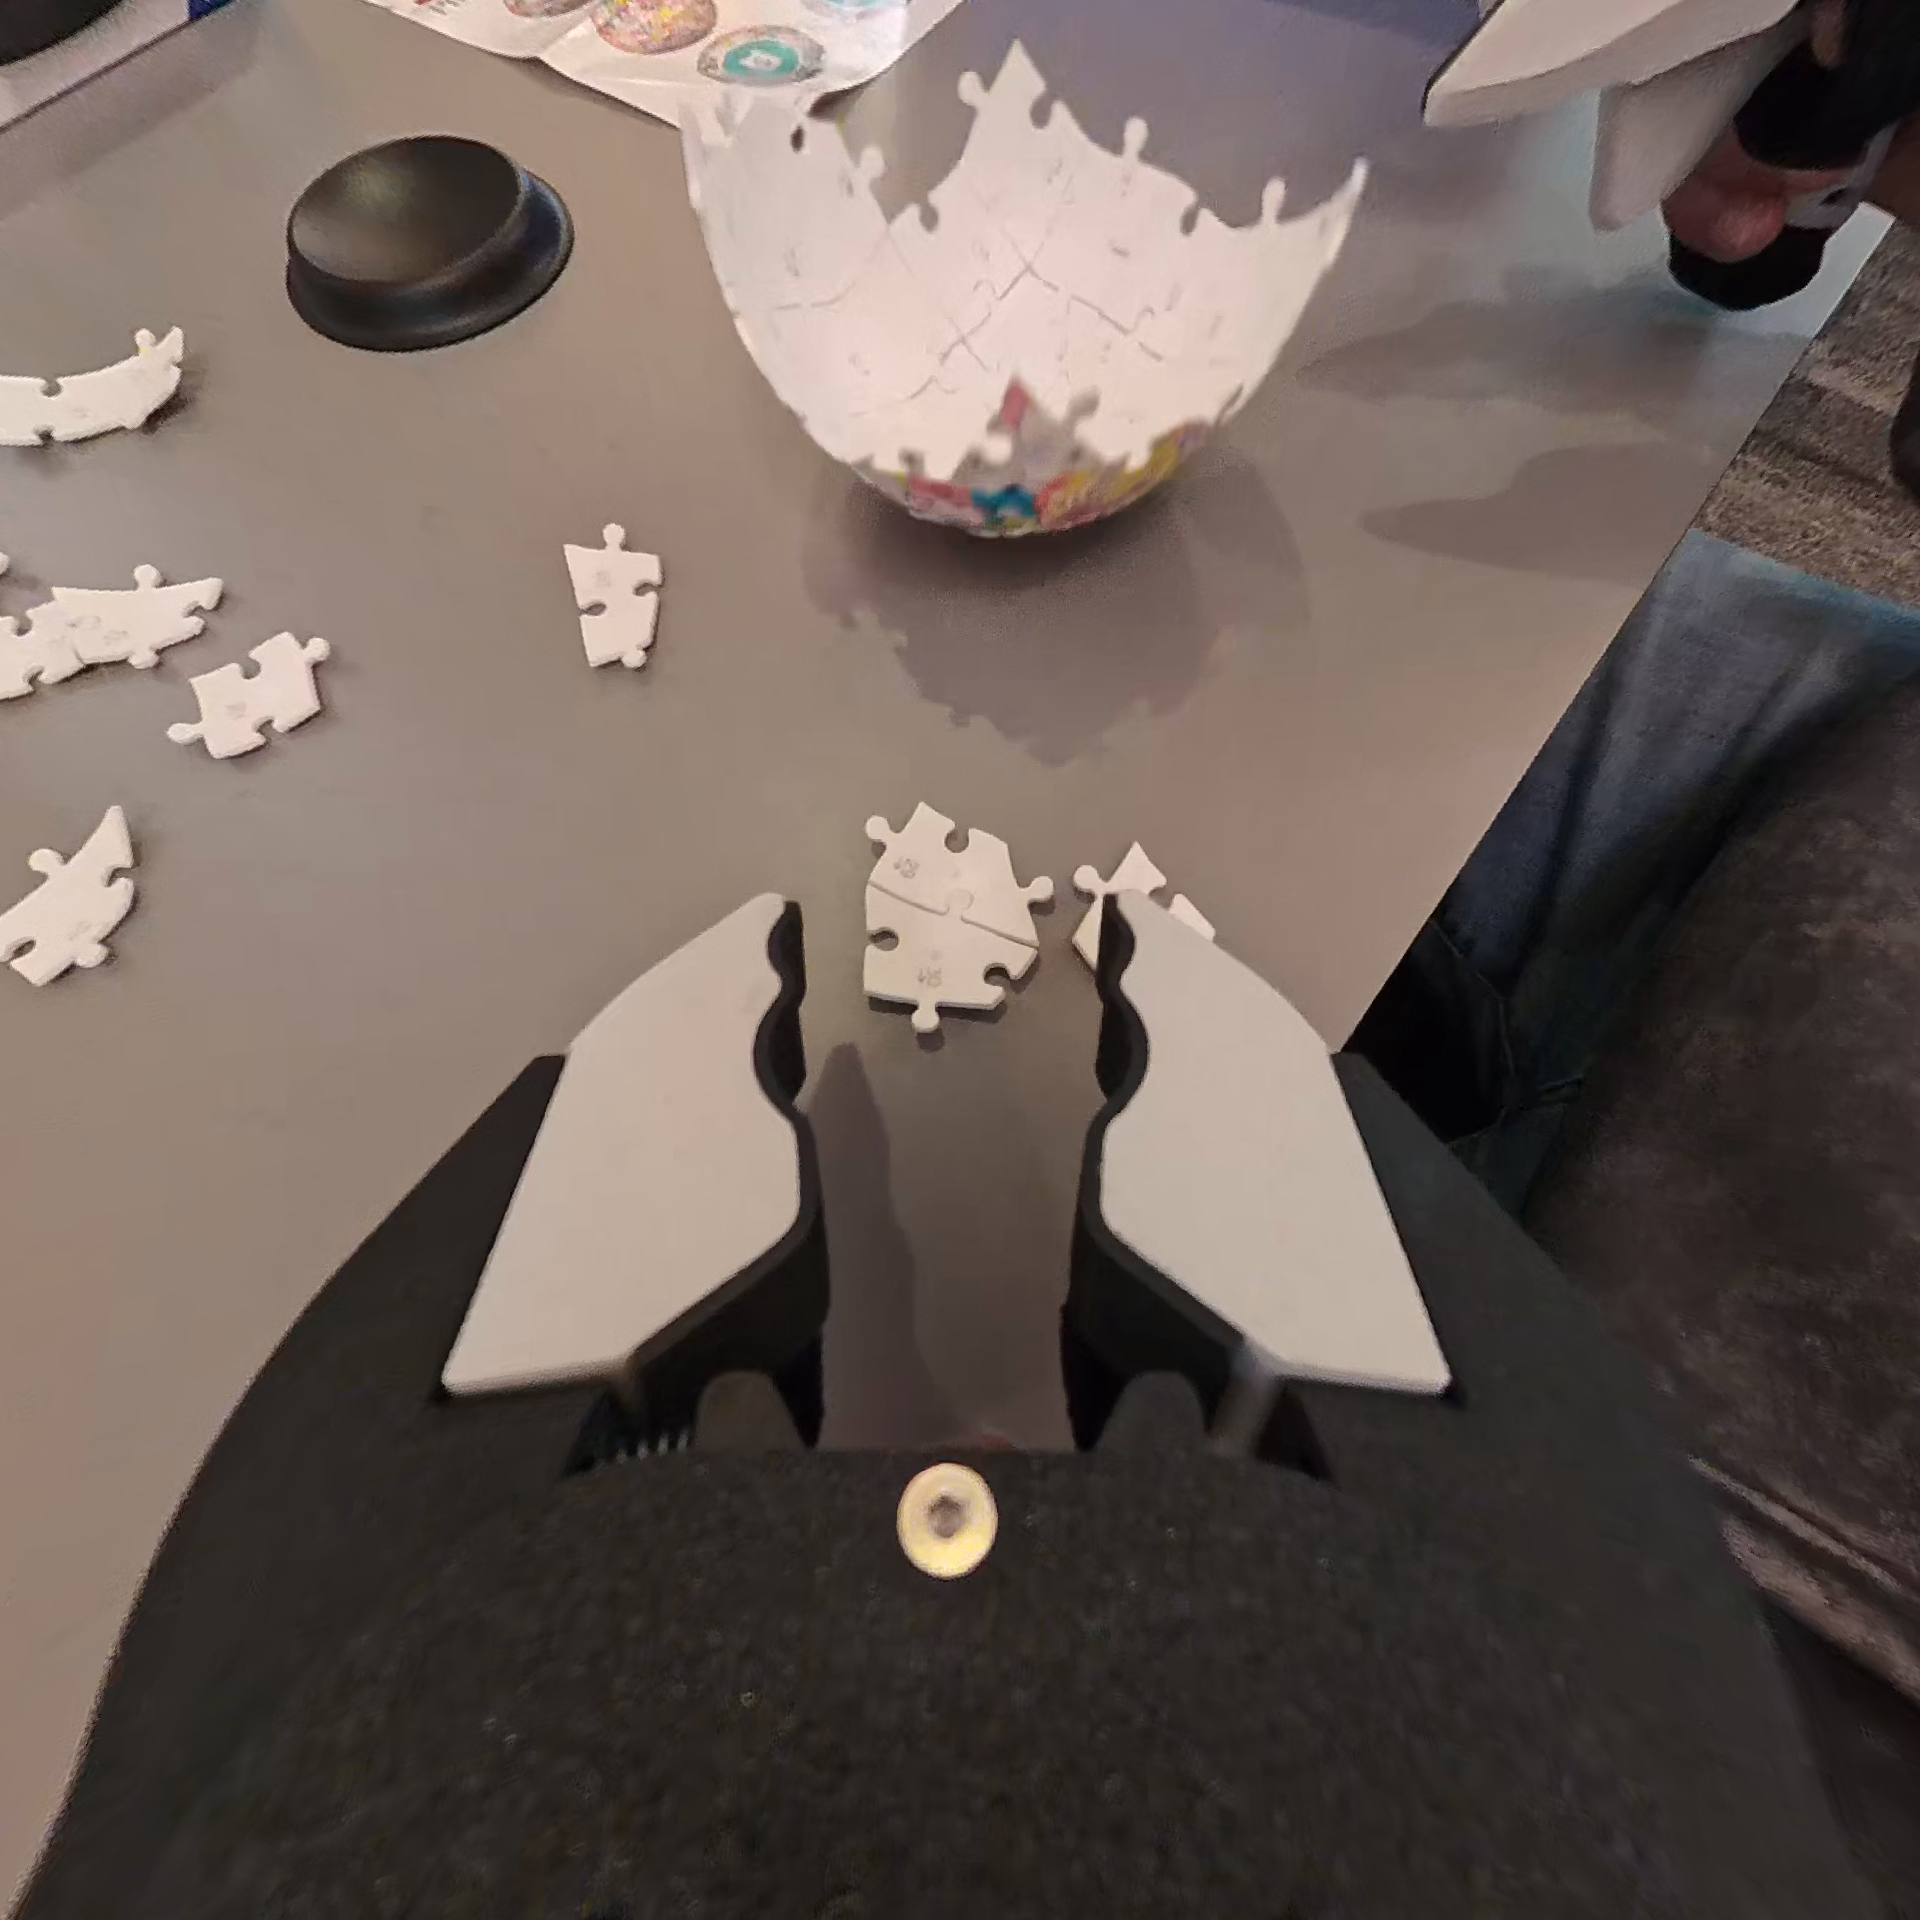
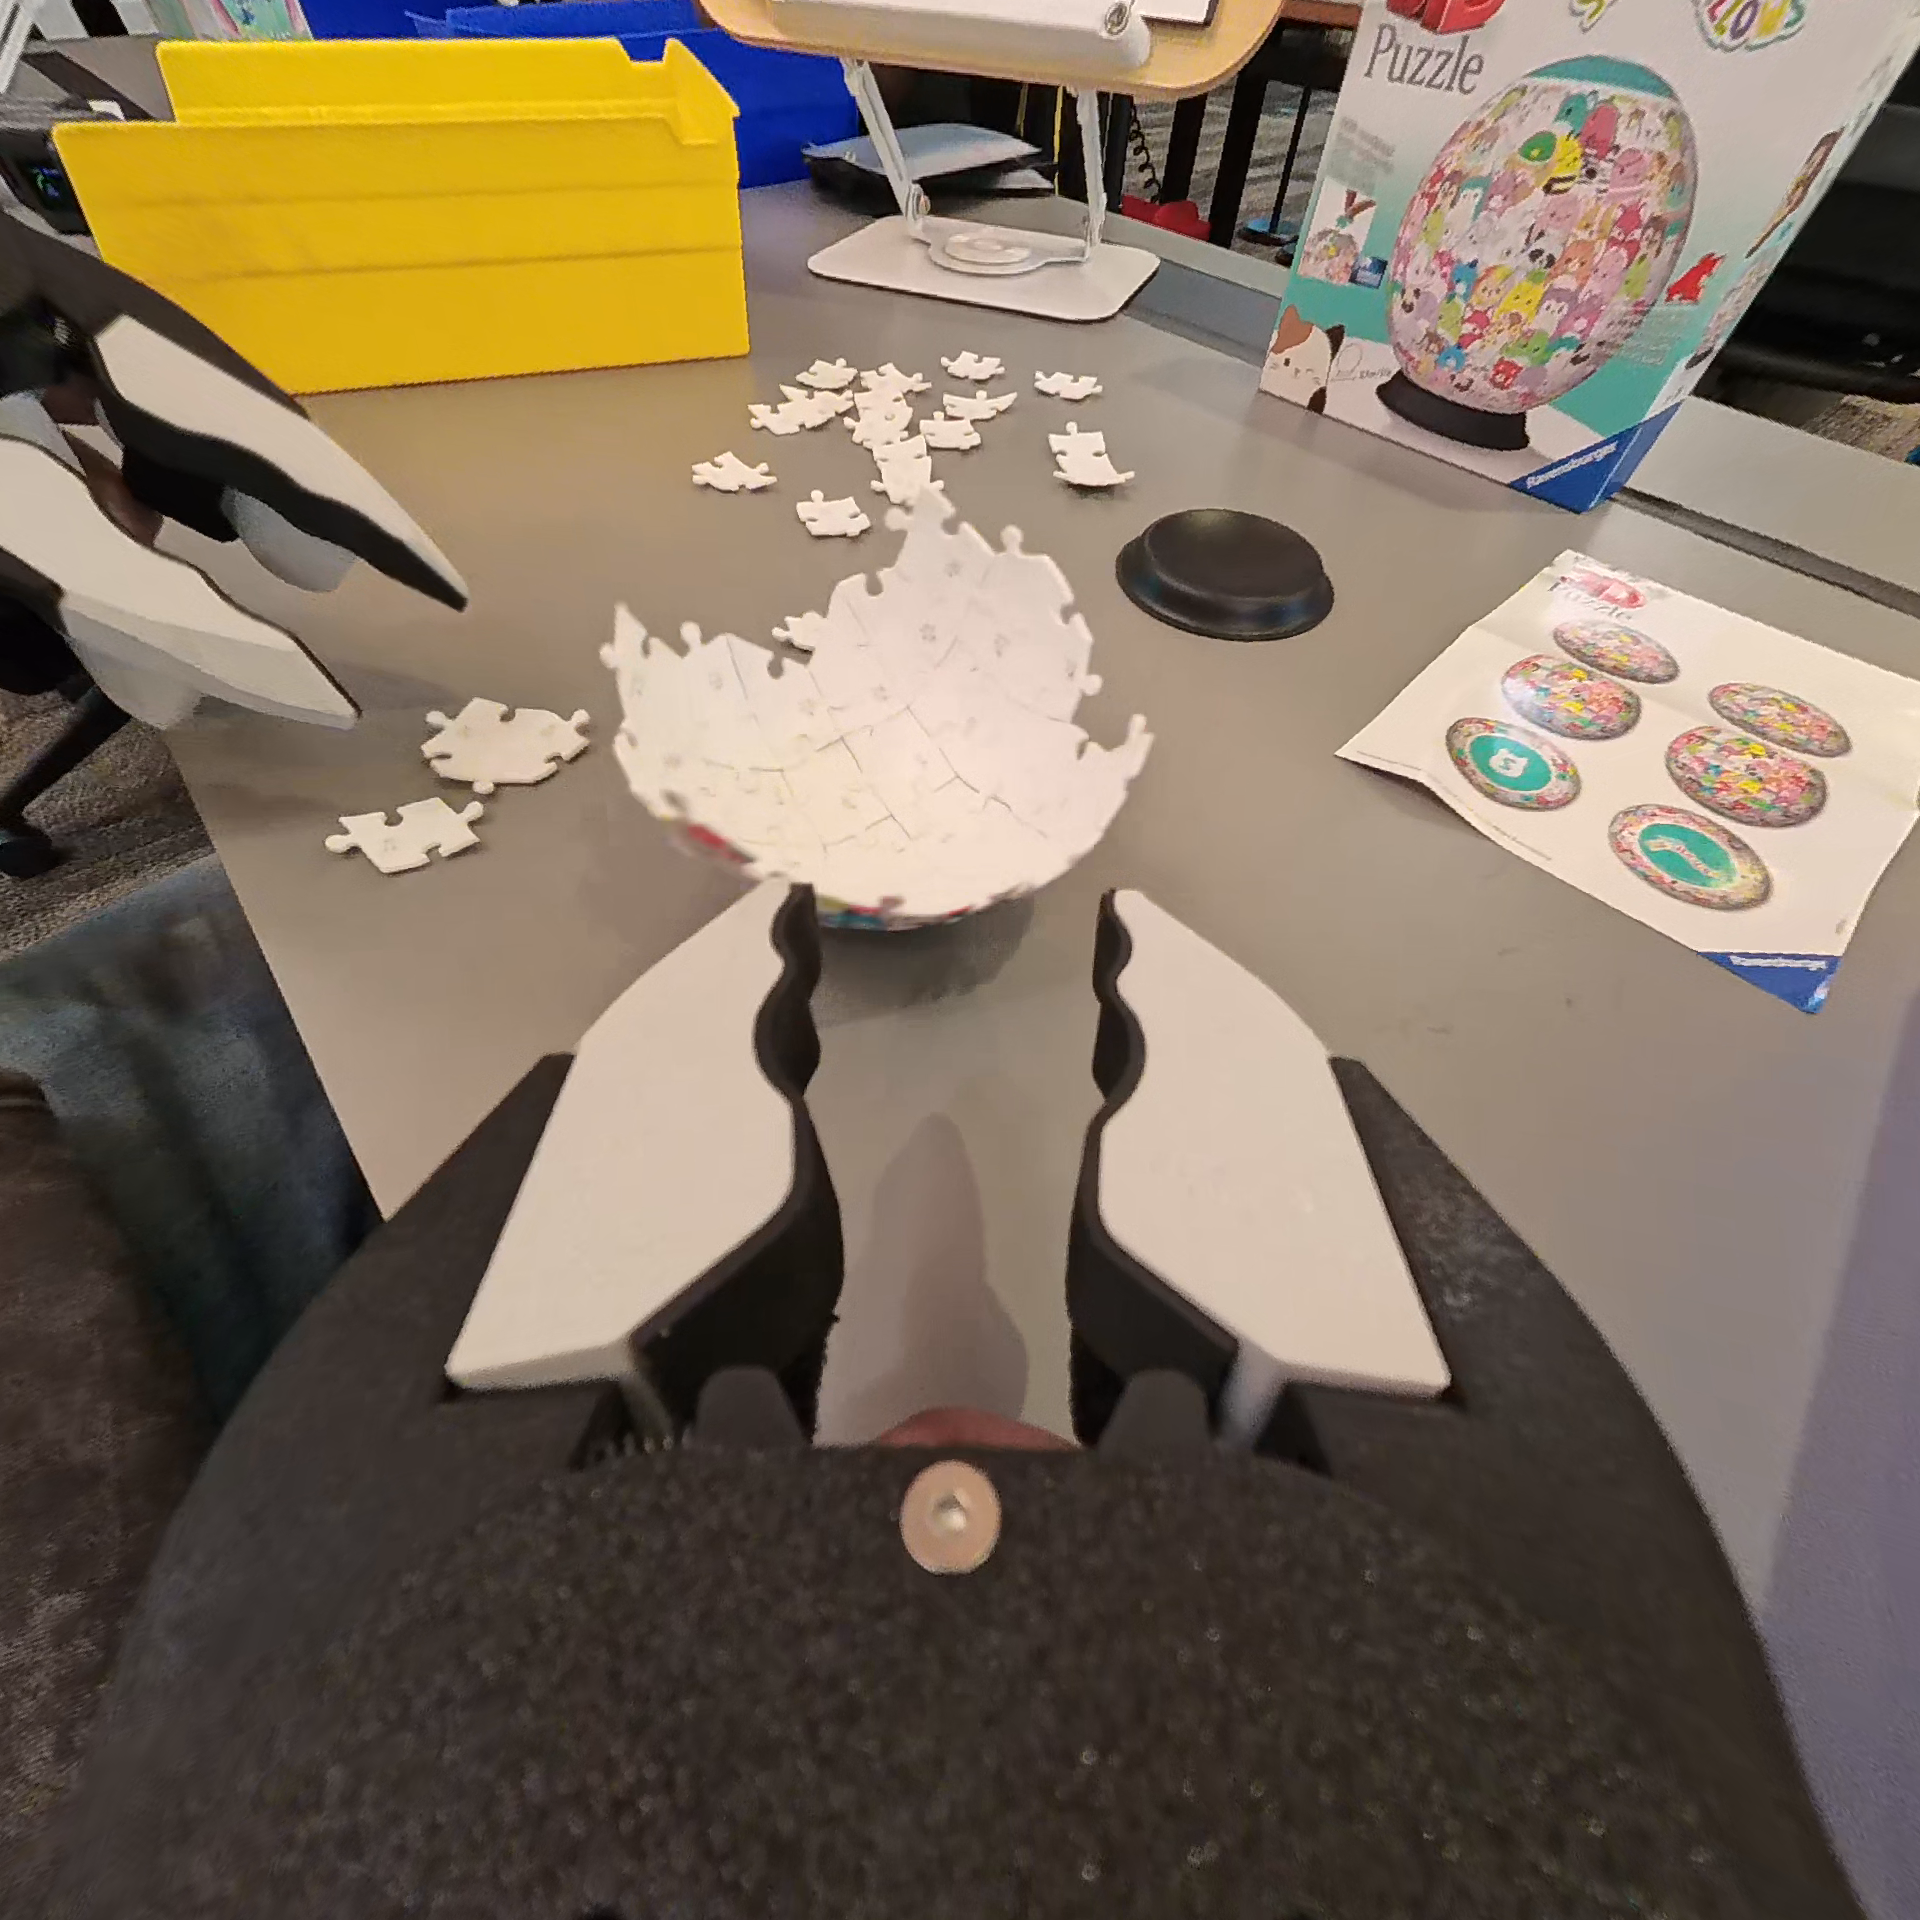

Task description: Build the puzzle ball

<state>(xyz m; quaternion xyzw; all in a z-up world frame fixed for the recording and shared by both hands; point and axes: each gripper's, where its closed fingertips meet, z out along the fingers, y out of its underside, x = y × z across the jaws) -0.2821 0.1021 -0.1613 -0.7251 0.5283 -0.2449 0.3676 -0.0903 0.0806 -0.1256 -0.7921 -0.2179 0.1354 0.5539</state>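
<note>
We work on a grey table [image 2: 1455, 1143]. Its largest occupants stand at the far edge: a yellow plastic bin [image 2: 416, 239] and the puzzle box [image 2: 1558, 229], set upright, we judge, so that its picture of the finished ball serves as reference. Both the box and the printed instruction sheet [image 2: 1621, 769] carry writing, which we do not reproduce; the sheet lies flat to the right, showing six pictured stages.

The task's thing, the partly built puzzle ball [image 2: 873, 748], sits near the table's middle as an open bowl-shaped shell, white inner face up and coloured outer face down. We judge it roughly half complete. It rests directly on the table, apart from the black round stand [image 2: 1226, 571], which waits unused behind it.

The right gripper [image 2: 951, 925] has its jaws wide apart and empty, aimed at the shell's near rim, probably to steady it. The left gripper [image 1: 951, 920] is likewise wide and empty, its tips on either side of a joined cluster of white pieces [image 1: 951, 920] near the table edge; we judge this to be the next pick.

A small piece [image 1: 1132, 873] lies partly behind its right finger. Loose white pieces [image 2: 904, 426] lie scattered face down beyond the shell.
</note>
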